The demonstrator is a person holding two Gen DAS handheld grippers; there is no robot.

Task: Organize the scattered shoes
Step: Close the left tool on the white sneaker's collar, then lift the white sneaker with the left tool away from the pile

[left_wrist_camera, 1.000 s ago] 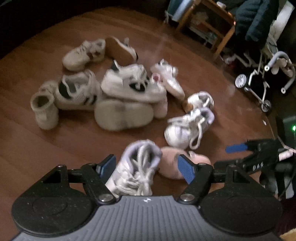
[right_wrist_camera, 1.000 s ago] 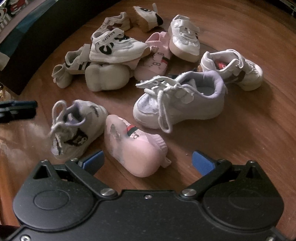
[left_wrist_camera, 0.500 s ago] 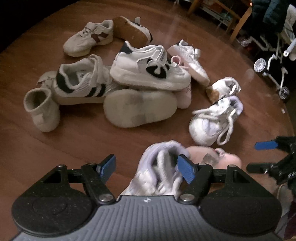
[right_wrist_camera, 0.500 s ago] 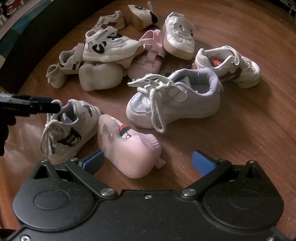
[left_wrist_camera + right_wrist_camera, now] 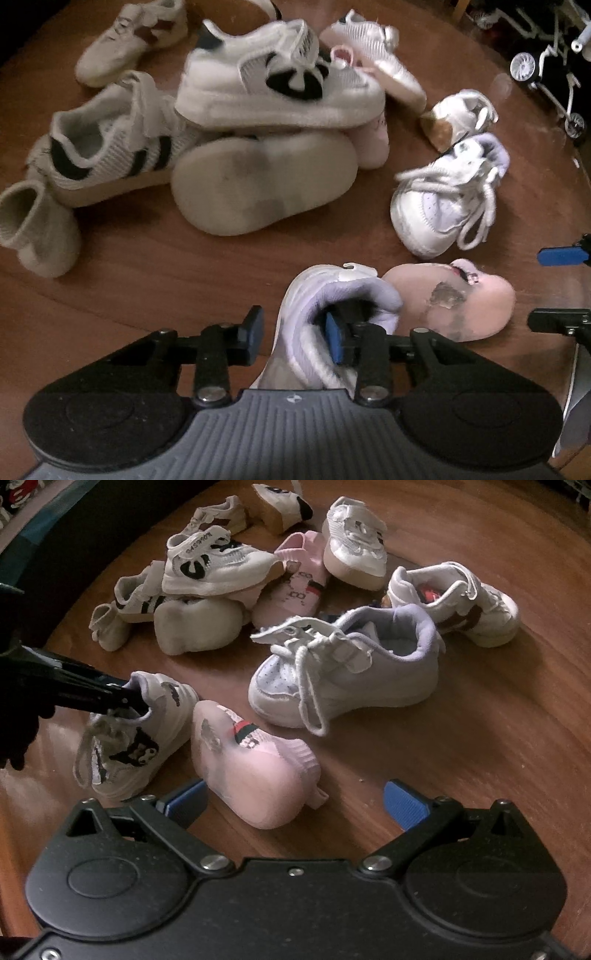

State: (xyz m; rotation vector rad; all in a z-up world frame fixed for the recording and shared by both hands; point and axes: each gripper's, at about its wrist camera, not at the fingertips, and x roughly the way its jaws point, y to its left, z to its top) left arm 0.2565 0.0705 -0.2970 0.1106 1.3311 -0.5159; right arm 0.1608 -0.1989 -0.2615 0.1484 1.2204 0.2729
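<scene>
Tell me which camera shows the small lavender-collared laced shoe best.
The right wrist view: the laced shoe shows its whole side with the cartoon patch, the left gripper pinching its collar. The left wrist view shows only its collar.

Floor (image 5: 498, 746) glossy brown wood. Lace-up sneaker (image 5: 343, 672) smooth white leather look, lilac cloth collar. Pink shoe (image 5: 255, 771) knit cloth, scuffed matt sole. Right gripper (image 5: 295, 801) matt black plastic, blue pads (image 5: 402, 801).
</scene>
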